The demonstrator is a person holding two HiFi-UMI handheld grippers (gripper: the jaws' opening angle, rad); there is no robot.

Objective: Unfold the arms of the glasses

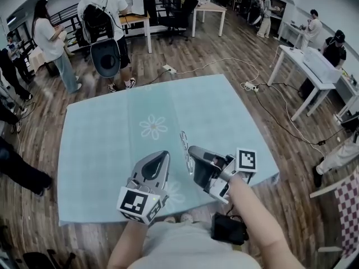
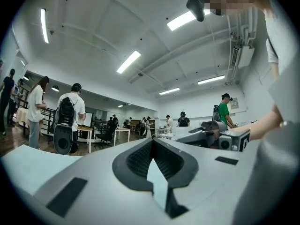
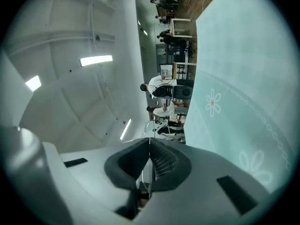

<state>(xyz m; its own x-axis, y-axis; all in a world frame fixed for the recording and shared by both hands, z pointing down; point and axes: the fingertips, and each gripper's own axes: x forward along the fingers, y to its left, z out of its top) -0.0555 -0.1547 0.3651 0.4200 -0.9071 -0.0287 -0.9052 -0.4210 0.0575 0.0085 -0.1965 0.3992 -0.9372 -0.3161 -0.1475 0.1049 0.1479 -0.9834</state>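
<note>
A pair of clear-framed glasses (image 1: 184,144) is held up above the near part of the light blue flowered tablecloth (image 1: 112,133). My right gripper (image 1: 193,150) is rolled on its side and shut on the glasses' frame. In the right gripper view the thin frame (image 3: 158,124) sticks out just past the closed jaws (image 3: 149,140). My left gripper (image 1: 163,155) hovers a little to the left of the glasses, apart from them, shut with nothing in it. In the left gripper view its jaws (image 2: 153,141) meet at the tip, and the right gripper (image 2: 211,135) shows to the right.
The table's near edge is close to my body, with a black bag (image 1: 227,228) below it. Several people stand beyond the far left corner, one wearing a backpack (image 1: 99,21). A white desk (image 1: 305,66) and cables (image 1: 247,86) on the wooden floor lie to the right.
</note>
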